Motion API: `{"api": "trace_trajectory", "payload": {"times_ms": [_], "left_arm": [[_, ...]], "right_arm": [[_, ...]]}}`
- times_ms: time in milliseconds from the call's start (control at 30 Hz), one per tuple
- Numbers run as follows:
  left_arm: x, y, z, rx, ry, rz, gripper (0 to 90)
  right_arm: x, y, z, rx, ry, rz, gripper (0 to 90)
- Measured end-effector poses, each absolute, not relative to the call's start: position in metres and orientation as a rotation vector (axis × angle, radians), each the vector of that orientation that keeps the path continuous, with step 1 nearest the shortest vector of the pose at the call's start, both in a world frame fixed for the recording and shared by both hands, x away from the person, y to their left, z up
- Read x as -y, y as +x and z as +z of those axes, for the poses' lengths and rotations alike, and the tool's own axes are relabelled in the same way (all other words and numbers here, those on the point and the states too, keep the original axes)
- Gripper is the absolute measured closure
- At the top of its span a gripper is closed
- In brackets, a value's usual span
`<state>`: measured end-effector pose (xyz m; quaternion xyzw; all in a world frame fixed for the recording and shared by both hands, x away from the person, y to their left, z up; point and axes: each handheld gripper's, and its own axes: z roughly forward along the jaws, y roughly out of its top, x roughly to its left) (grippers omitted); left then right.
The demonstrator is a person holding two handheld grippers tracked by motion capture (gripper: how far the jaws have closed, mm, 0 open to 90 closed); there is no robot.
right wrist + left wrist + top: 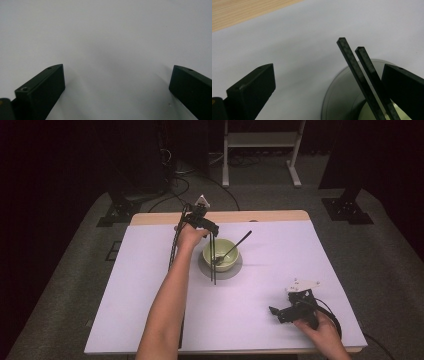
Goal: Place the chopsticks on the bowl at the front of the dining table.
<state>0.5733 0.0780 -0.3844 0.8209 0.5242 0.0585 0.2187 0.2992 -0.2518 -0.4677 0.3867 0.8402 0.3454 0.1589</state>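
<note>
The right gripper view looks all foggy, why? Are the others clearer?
Right gripper view: bare table, soft and shadowy between open jaws. Left gripper view: chopsticks look sharp, the near jaws blurrier. High view: the table is bright, the room behind it dark.

A pale green round bowl (222,254) is showing a creamy inside, sitting on a flat grey round saucer (235,271). Two slim black chopsticks (364,75) are showing a fine woven texture — matte and dark. The white table sheet (150,295) is lying plain, a light wooden table edge (160,218) banding it — warm tan grain.
</note>
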Motion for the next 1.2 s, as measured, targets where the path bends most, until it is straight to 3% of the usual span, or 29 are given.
{"api": "trace_trajectory", "payload": {"times_ms": [600,1200], "left_arm": [[-0.08,0.568,-0.374,-1.429,2.265,0.162,0.0],[-0.08,0.509,-0.357,-1.325,2.276,0.176,0.0]], "right_arm": [[0.252,0.299,-0.468,-2.402,1.105,0.987,0.0],[0.252,0.299,-0.468,-2.402,1.11,0.987,0.0]]}}
